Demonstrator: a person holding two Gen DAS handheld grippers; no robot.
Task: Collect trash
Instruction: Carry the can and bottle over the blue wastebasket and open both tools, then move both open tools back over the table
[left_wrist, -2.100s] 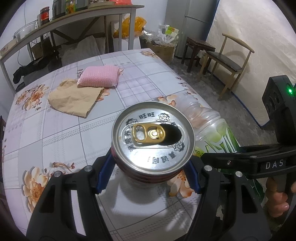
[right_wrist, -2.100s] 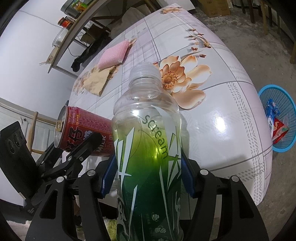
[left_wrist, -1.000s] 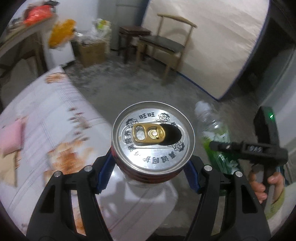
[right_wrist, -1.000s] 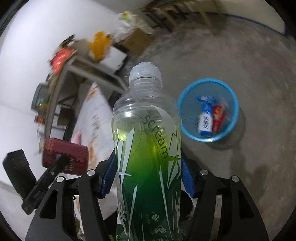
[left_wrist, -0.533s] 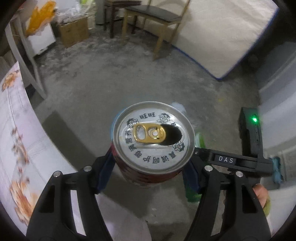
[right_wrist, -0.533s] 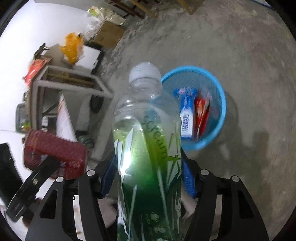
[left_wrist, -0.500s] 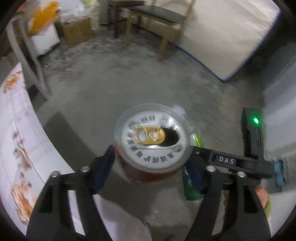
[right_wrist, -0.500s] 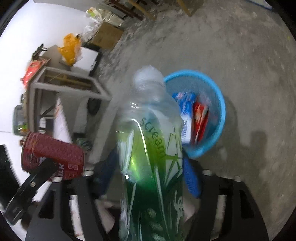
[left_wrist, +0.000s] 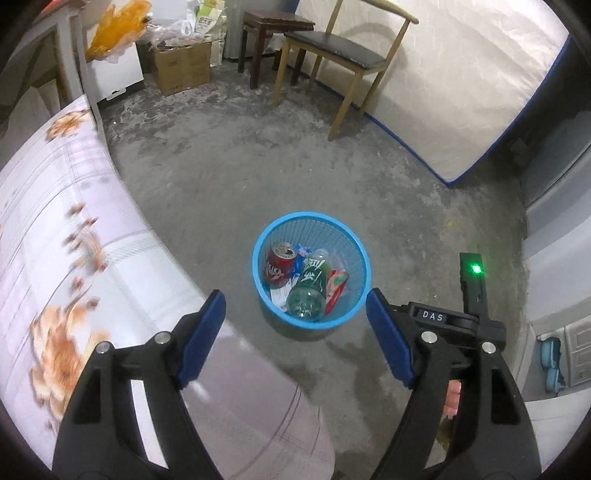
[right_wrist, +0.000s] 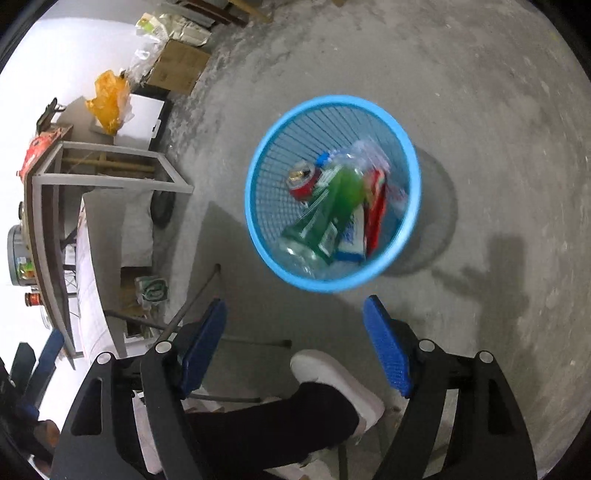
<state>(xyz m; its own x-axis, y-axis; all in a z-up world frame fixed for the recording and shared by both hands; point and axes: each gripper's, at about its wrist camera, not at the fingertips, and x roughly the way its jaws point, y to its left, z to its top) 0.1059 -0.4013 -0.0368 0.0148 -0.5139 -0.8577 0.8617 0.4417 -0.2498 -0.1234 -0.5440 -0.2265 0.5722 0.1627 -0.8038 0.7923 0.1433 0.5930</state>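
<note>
Floor (left_wrist: 229, 177) of bare concrete carried the blue basket (left_wrist: 352, 243), with the flowered table (left_wrist: 55, 258) at its left. Inside lay the green bottle (left_wrist: 312, 284) on its side, the red can (left_wrist: 279, 260) beside it, among wrappers. Above, the left gripper (left_wrist: 295, 332) and right gripper (right_wrist: 295, 332) both stood spread and empty. The drop step looked finished; the next move probably called for turning to the table for remaining trash.

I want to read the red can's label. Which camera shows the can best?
The left wrist view: the can stands sharp in the basket, its printed side facing the camera. The right wrist view shows it blurred, mostly its top.
</note>
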